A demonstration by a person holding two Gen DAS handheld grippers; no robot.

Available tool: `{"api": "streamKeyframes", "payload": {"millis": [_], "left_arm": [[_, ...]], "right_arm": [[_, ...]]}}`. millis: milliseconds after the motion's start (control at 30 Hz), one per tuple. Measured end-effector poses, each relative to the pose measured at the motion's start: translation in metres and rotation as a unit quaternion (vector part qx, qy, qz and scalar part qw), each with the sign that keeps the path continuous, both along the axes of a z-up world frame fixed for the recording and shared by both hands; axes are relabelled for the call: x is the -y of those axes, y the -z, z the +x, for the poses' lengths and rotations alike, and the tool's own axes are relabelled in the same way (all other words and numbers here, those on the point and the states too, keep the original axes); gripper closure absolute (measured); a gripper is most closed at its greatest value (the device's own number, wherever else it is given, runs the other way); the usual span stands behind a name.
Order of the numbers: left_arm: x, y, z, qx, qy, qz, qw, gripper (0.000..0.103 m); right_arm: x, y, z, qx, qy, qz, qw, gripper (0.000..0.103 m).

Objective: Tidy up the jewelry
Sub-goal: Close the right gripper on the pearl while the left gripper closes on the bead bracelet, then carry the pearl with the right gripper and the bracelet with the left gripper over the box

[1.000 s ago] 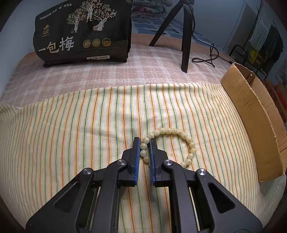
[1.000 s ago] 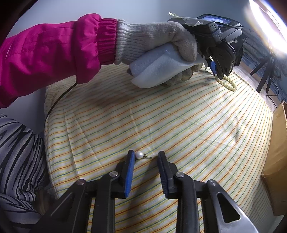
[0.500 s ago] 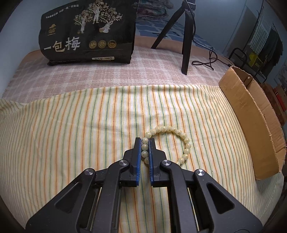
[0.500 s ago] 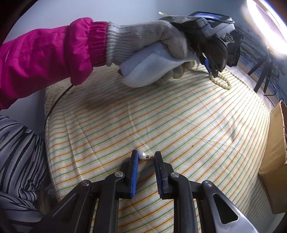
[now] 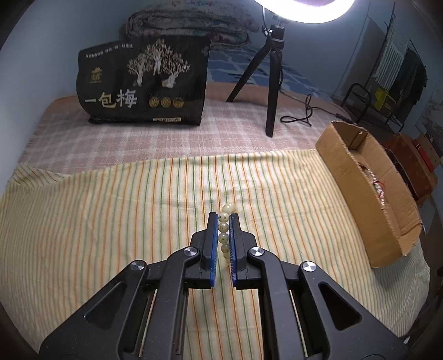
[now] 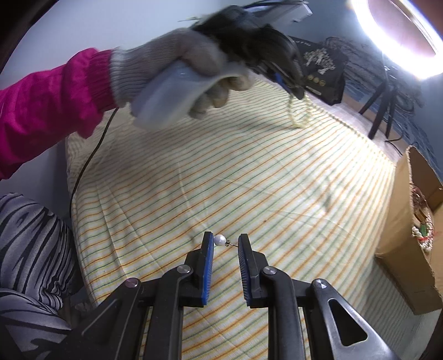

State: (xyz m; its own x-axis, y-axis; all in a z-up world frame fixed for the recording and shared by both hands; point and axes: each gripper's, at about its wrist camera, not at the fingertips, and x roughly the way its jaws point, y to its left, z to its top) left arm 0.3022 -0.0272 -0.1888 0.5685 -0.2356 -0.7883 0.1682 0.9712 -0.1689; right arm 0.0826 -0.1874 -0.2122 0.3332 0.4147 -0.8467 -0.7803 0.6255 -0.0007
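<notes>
Bead bracelet (image 5: 223,227) pinched between blue pads of left claw (image 5: 223,221), center of left view, one pale bead poking past the tips; in right view same bracelet (image 6: 297,117) dangling blurred from left claw (image 6: 296,92) at upper center, clear of striped cloth (image 6: 249,171). Gloved hand (image 6: 191,72) on white grip, pink sleeve at left edge. Pearl earring (image 6: 220,240) lower center, between pads of right claw (image 6: 224,243), narrow gap, pearl touching left pad, wire end near right pad; gripped or not, cannot tell. Cardboard box (image 5: 368,199) at right edge, beaded pieces inside. Black bag (image 5: 144,85) upper left, tripod (image 5: 270,80) and ring light (image 5: 304,9) top.
</notes>
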Motion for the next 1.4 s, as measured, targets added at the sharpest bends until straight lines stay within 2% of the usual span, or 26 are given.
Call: {"api": "streamKeyframes", "payload": {"millis": [233, 600, 967, 1400], "left_arm": [[-0.006, -0.024, -0.021, 0.014, 0.006, -0.007, 0.9999, 0.098], [0.013, -0.059, -0.055, 0.044, 0.039, -0.014, 0.9982, 0.098], [0.051, -0.081, -0.074, 0.056, 0.075, -0.032, 0.9950, 0.098], [0.104, -0.096, -0.076, 0.065, 0.112, -0.052, 0.9902, 0.098]], "right_arm": [[0.015, -0.013, -0.002, 0.009, 0.025, 0.009, 1.000, 0.087], [0.068, -0.037, 0.005, 0.018, 0.108, 0.033, 0.993, 0.087], [0.125, -0.058, 0.019, 0.024, 0.204, 0.035, 0.978, 0.087], [0.172, -0.089, 0.056, 0.037, 0.268, 0.058, 0.961, 0.087]]}}
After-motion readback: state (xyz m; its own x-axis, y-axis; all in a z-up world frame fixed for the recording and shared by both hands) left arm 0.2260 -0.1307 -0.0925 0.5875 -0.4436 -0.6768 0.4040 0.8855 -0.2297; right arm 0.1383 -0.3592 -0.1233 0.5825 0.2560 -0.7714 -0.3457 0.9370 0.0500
